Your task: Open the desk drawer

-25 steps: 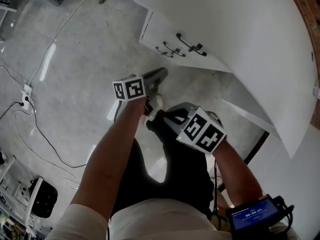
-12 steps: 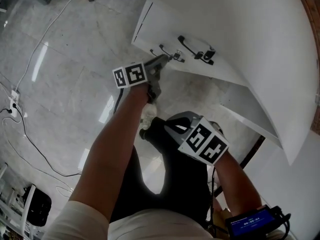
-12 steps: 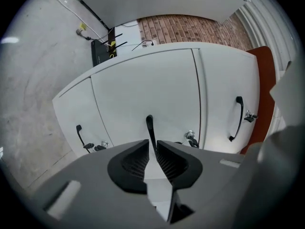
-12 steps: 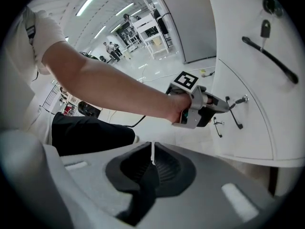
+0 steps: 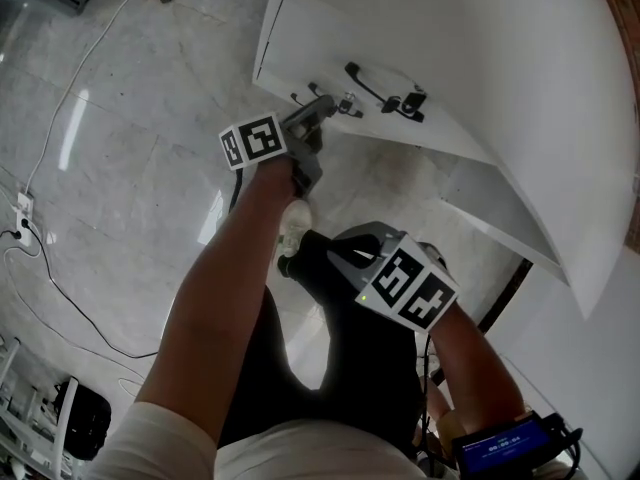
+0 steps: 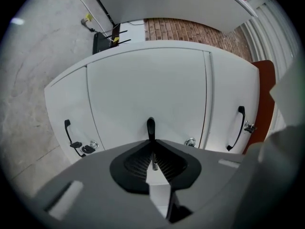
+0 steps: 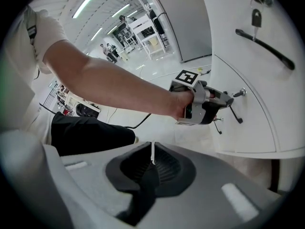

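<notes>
White laminate: one desk, far right, its front in three panels. The desk drawer is the middle panel, flush with its neighbours, not yet pulled.

Handles, black: three. Left handle, middle handle, right handle.

Locks: three, one near each handle. A key fob hangs at the left one and a key at the right one. The middle lock shows bare metal only.

Claws: two. My left claw, far, is clamped on the middle handle, with only a thin gap between the jaws. My right claw, near, hangs over my dark trouser leg, jaws pressed together, nothing between them.

Hard to make out:
- the middle handle's lower end, behind my jaws
- a red-brown panel, cut off at the right
- the blue screen by my right wrist, print too small to read

Around: grey stone floor; white cables, far left; one pale shoe; brick wall beyond the desk.
</notes>
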Demonstrator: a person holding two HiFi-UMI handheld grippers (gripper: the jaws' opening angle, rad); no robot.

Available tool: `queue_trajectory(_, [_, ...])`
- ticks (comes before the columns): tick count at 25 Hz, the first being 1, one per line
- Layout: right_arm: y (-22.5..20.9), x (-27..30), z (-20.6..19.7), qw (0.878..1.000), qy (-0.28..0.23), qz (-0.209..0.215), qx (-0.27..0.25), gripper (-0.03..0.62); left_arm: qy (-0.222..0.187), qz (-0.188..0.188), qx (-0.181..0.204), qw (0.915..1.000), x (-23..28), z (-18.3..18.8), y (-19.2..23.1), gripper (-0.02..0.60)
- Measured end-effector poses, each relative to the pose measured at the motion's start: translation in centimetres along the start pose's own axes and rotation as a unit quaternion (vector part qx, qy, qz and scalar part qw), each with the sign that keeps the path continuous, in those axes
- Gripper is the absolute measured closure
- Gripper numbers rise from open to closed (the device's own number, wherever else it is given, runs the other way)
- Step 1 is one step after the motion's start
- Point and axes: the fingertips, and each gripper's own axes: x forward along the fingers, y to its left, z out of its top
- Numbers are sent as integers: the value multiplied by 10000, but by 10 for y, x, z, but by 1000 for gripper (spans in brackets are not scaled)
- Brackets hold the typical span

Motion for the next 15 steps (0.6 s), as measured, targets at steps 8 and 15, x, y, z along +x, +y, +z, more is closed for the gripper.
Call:
queue_trajectory(8, [10,5,12,10000,-21,7,-64,574,68,59,-4,10000,-19,-6,-1,549])
queue_trajectory(15, [23,8,16,9999,-49,114,-103,574,51,196,-119,9997,-46,-23,3,551])
